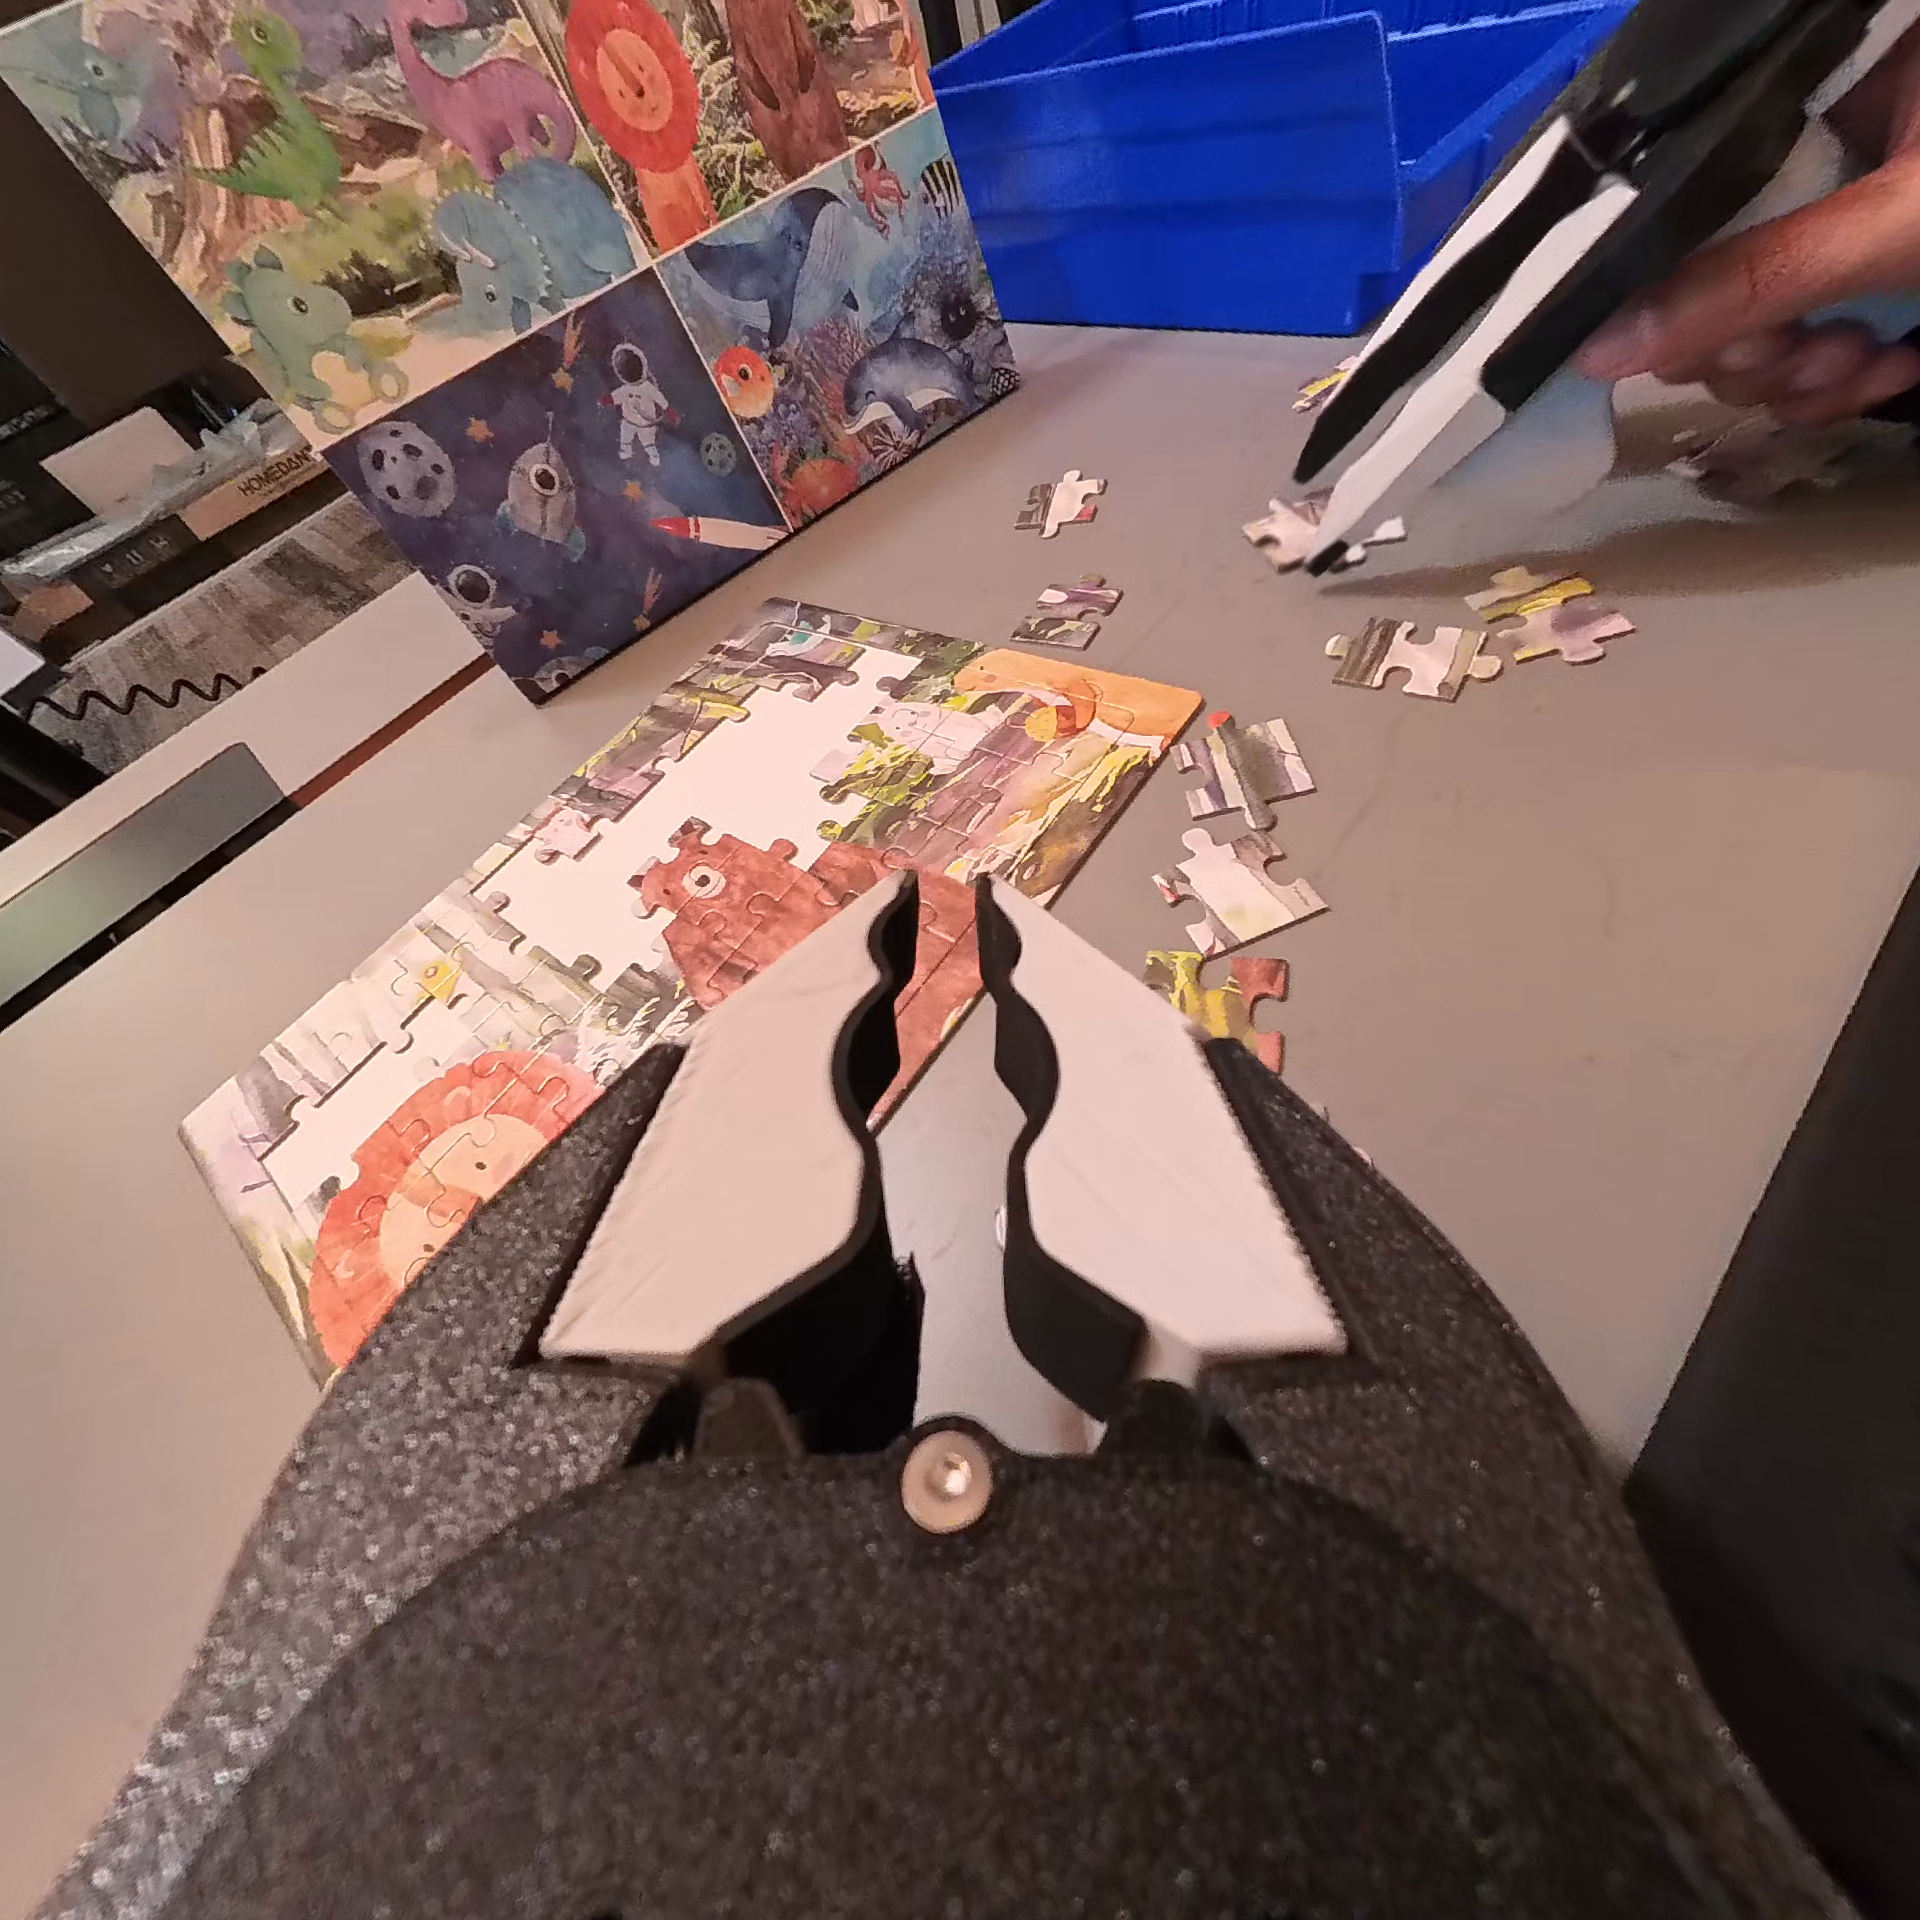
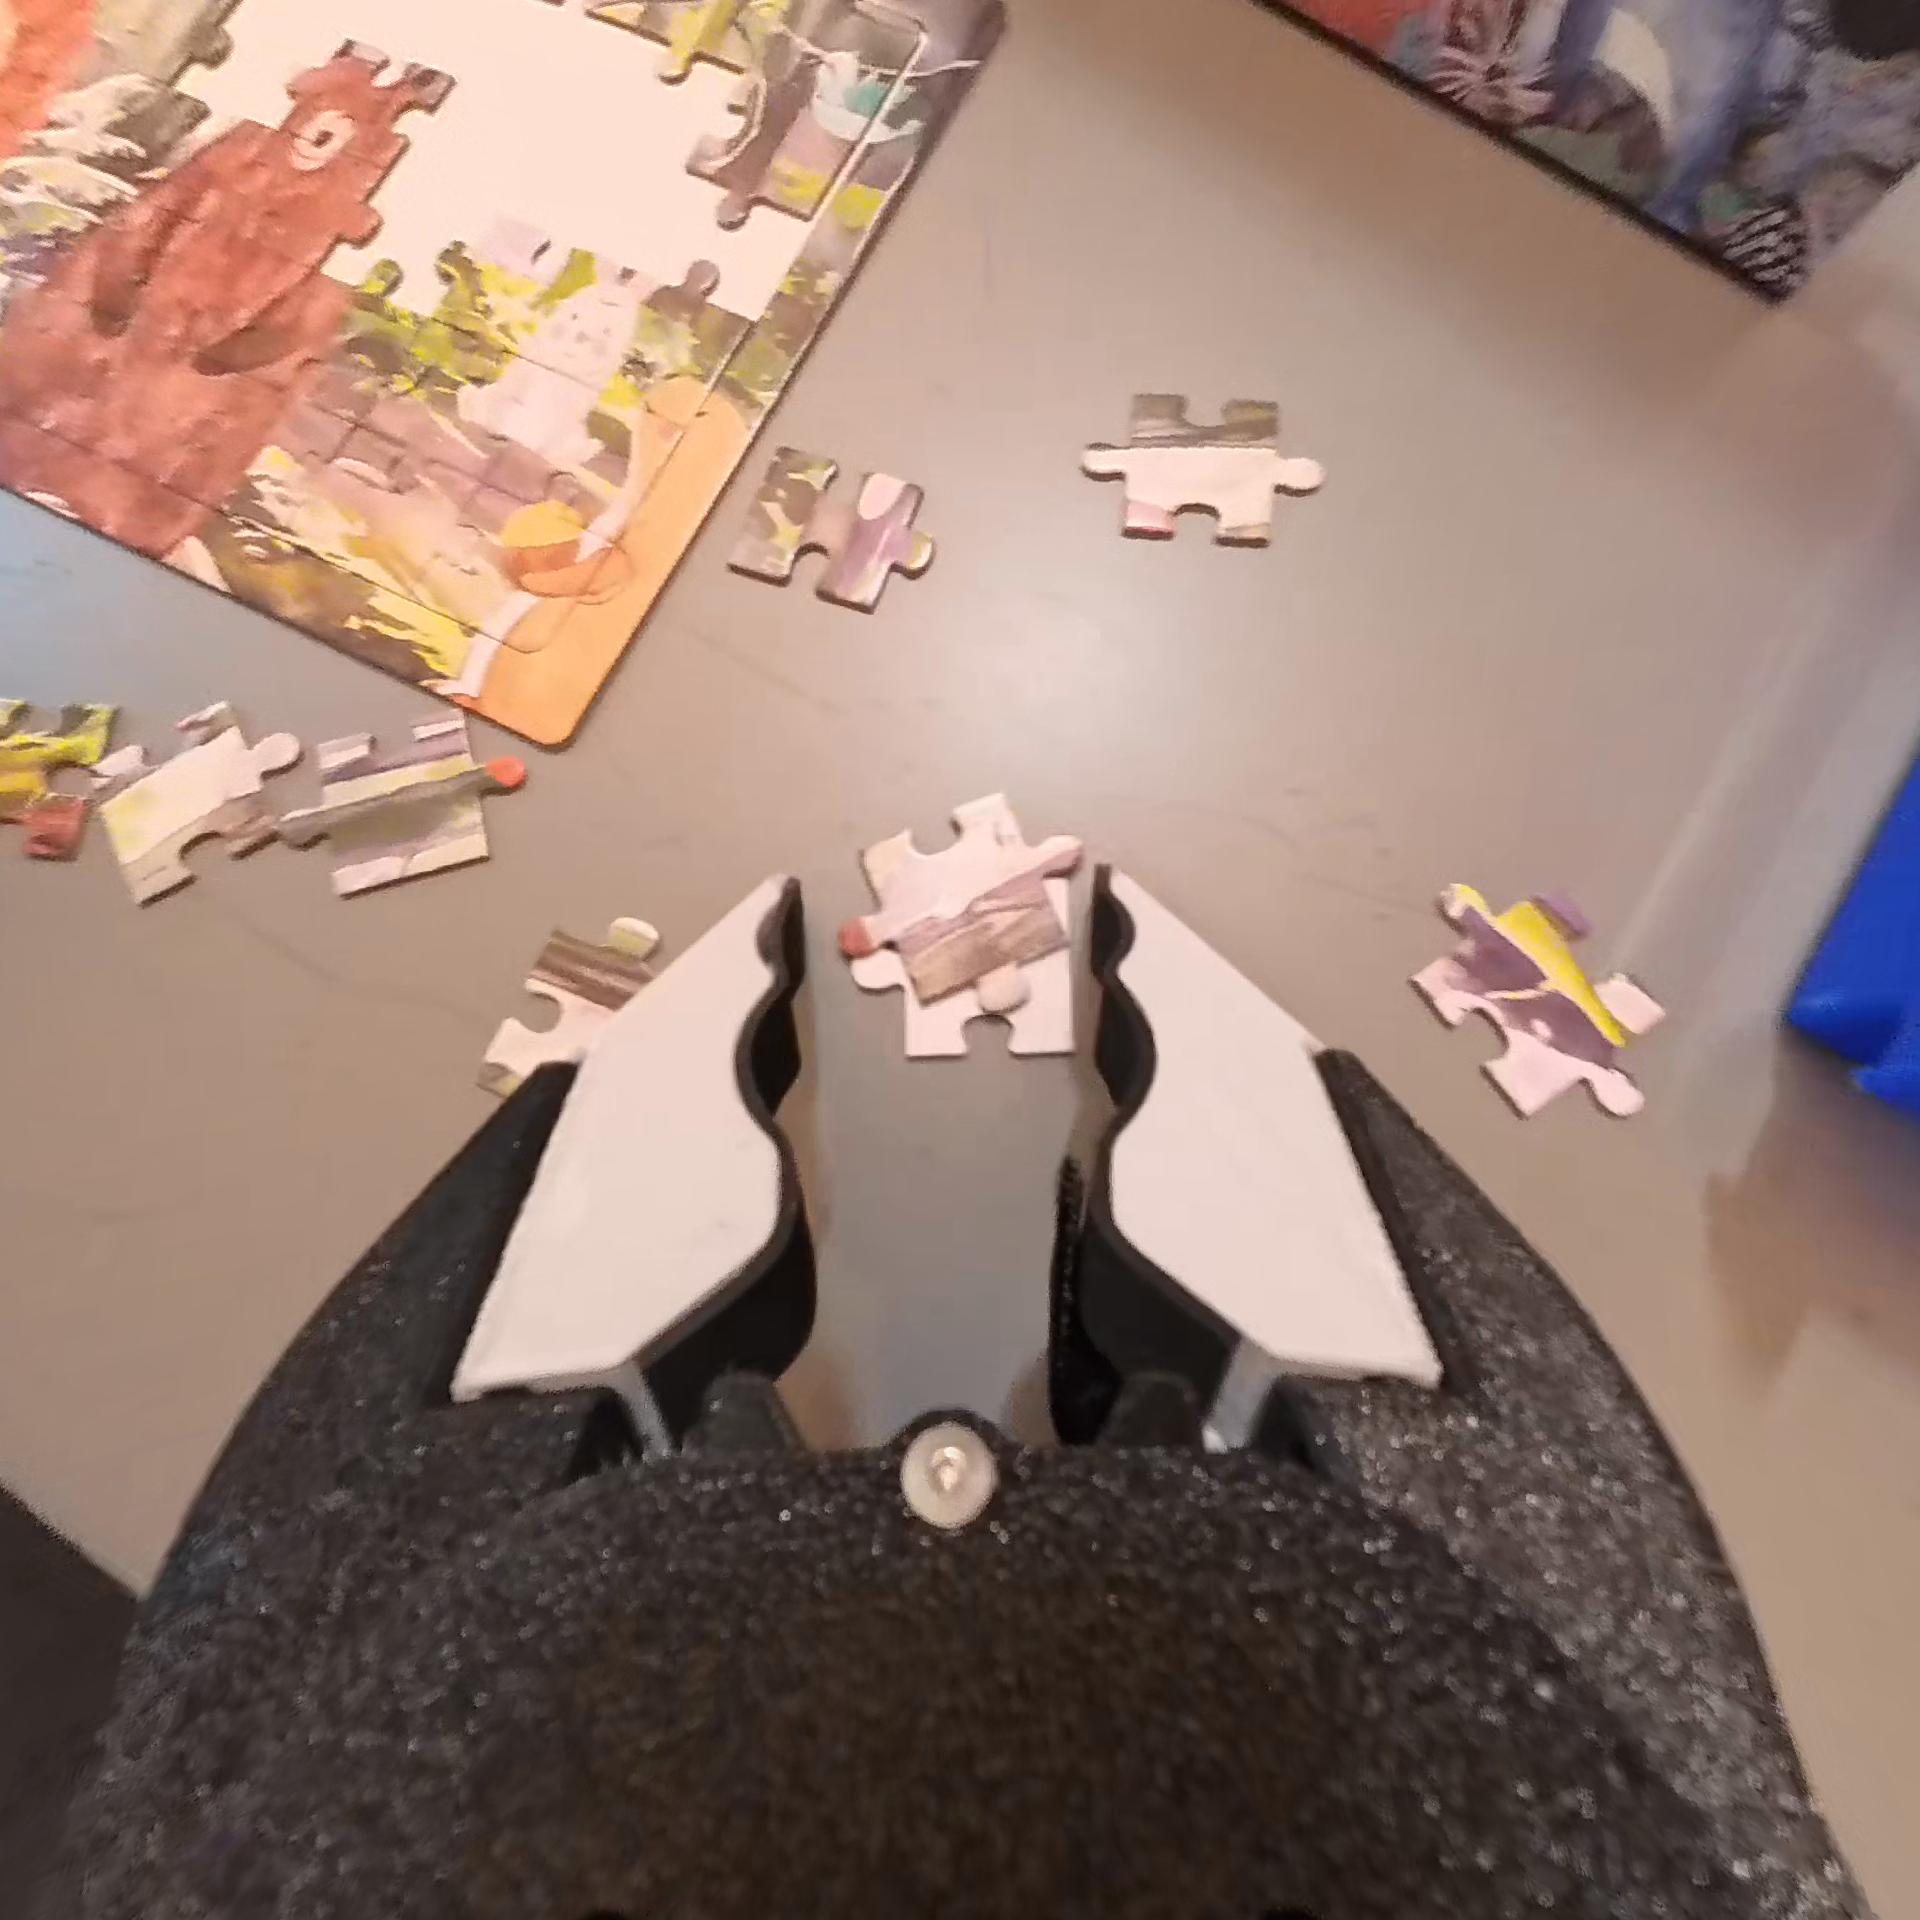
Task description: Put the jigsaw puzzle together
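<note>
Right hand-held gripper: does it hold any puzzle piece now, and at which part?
Nothing is held. The right hand-held gripper is open, its fingers on either side of two overlapping loose pieces on the table.

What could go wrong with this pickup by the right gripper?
The right gripper is open around two overlapping pieces, so closing may lift both or flick one away. Another loose piece lies partly under its left finger and may get dragged. The left gripper hovers over the puzzle board and could nudge it.

Left tongs (image 1: 945, 894) nearly closed over half-built puzzle (image 1: 665, 894), loose pieces (image 1: 1413, 657) right
</note>
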`<state>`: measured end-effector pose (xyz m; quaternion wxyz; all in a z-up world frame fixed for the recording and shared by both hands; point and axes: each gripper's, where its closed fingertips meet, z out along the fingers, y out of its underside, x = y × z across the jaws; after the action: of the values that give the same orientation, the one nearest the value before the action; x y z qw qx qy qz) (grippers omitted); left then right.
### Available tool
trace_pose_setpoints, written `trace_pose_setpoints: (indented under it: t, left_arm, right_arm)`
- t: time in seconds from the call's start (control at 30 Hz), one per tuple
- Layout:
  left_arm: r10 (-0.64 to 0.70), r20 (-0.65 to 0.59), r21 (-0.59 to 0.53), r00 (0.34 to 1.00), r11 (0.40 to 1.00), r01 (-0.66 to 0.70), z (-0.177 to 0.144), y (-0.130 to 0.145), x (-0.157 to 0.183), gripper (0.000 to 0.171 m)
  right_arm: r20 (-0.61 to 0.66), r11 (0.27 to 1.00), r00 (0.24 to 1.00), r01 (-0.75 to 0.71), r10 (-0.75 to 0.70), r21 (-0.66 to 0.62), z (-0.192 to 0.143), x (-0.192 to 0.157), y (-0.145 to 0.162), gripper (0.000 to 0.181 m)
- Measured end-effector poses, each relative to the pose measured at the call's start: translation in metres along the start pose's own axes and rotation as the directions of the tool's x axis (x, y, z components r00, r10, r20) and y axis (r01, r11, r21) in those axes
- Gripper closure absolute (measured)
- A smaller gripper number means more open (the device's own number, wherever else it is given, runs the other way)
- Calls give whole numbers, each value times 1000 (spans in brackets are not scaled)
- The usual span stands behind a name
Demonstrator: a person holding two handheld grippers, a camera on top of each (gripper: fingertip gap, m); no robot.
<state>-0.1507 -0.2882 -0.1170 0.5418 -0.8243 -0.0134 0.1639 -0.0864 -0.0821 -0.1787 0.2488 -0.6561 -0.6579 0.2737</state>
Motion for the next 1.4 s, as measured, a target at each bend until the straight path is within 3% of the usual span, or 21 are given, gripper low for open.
trace_pose_setpoints:
  t: [0.1, 0.23, 0.53, 0.77, 0.97, 1.07, 1.13, 1.27, 1.4]
  left_arm:
    - [1, -3, -7, 1000, 1000, -1, 1, 1, 1, 161]
    - [13, -7, -10, 1000, 1000, -13, 2, 2, 2, 161]
    - [10, -10, -9, 1000, 1000, -10, 2, 2, 3, 161]
    - [3, -9, -16, 1000, 1000, -3, 2, 3, 3, 161]
    - [-248, -133, -79, 960, 968, 239, 5, 2, 8, 158]
    - [-395, -223, -135, 891, 918, 373, 10, -3, 19, 148]
    - [-494, -310, -150, 812, 869, 471, 11, -17, 32, 143]
    - [-678, -461, -238, 573, 716, 656, 18, -51, 54, 135]
    - [-779, -527, -358, 340, 566, 742, 33, -68, 64, 129]
  right_arm:
    - [-73, 999, 997, 16, -19, -34, -4, 9, 10, 126]
    - [-75, 999, 997, 8, -10, -32, -10, 5, 14, 129]
    - [1, 998, 1000, 18, -18, -52, -15, 16, 22, 128]
    - [6, 998, 999, 47, -47, -40, -12, 11, 18, 150]
    - [-46, 999, 998, 37, -39, -31, -28, 11, 22, 150]
    - [-89, 998, 994, 61, -60, 2, -48, 7, 18, 150]
    - [-105, 996, 991, 86, -81, 40, -61, 0, 11, 150]
    - [-50, 970, 985, 173, -167, 168, -80, -42, -19, 150]
    - [21, 942, 969, 234, -246, 240, -84, -82, -38, 150]
